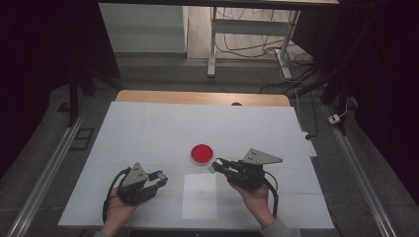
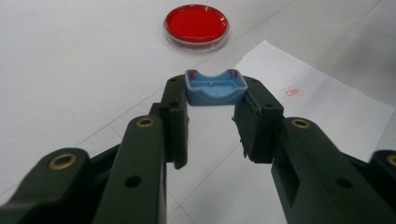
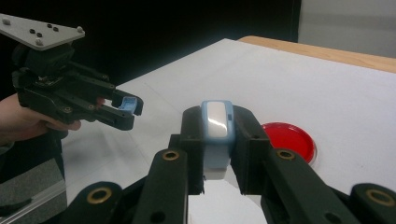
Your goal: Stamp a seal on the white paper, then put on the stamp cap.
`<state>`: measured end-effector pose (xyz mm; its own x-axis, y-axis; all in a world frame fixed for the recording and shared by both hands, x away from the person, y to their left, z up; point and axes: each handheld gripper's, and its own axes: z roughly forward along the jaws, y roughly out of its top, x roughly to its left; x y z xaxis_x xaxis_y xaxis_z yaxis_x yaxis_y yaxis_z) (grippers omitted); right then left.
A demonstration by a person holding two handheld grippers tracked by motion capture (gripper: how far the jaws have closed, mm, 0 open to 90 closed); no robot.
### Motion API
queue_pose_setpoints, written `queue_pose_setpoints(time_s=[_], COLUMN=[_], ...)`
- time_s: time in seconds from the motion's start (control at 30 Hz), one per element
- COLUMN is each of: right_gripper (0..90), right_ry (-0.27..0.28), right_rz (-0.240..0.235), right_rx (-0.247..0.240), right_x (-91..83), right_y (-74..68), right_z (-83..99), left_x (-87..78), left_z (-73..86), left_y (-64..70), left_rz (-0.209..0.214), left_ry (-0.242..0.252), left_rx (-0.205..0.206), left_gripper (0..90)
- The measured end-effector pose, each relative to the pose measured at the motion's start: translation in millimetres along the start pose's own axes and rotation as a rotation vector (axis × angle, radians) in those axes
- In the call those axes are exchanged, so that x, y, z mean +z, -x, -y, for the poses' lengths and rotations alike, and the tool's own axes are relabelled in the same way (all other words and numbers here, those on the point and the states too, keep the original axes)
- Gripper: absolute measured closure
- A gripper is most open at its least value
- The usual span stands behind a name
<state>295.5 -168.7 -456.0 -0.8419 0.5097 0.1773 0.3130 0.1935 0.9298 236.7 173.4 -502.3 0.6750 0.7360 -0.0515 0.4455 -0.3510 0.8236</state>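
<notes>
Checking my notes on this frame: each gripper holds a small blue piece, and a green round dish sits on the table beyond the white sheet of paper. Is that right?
One detail is off: the round dish is red, not green, as the left gripper view shows. The rest stands: the left gripper and the right gripper each hold a small blue piece, and the dish sits on the table beyond the white sheet of paper.

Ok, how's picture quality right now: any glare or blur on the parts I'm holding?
Right gripper view: glare streaks the white-faced blue piece; near jaws soft. Left gripper view: blue cap sharp, red dish shows slight sheen. High view: dim, dark at the sides, both hand-held grippers small.
</notes>
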Motion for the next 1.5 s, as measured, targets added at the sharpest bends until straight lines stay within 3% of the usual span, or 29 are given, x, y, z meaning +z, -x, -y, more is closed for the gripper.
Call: queue_pose_setpoints(time_s=[0.83, 1.27, 1.5], right_gripper=[75.4, 75.4, 75.4], right_ry=[0.002, 0.003, 0.018], right_rz=[-0.001, 0.000, 0.016], right_rx=[0.000, 0.006, 0.013], right_x=[1.3, 1.7, -1.5], right_y=[-1.9, -2.6, -2.5], right_z=[0.4, 1.6, 0.1], left_x=[22.1, 31.6, 40.8], left_z=[-15.1, -21.1, -33.7], left_y=[22.0, 30.0, 33.4], left_rz=[0.051, 0.056, 0.065], left_ry=[-0.013, -0.020, -0.038], left_rx=[0.049, 0.066, 0.097], left_gripper=[64.9, 64.9, 64.9])
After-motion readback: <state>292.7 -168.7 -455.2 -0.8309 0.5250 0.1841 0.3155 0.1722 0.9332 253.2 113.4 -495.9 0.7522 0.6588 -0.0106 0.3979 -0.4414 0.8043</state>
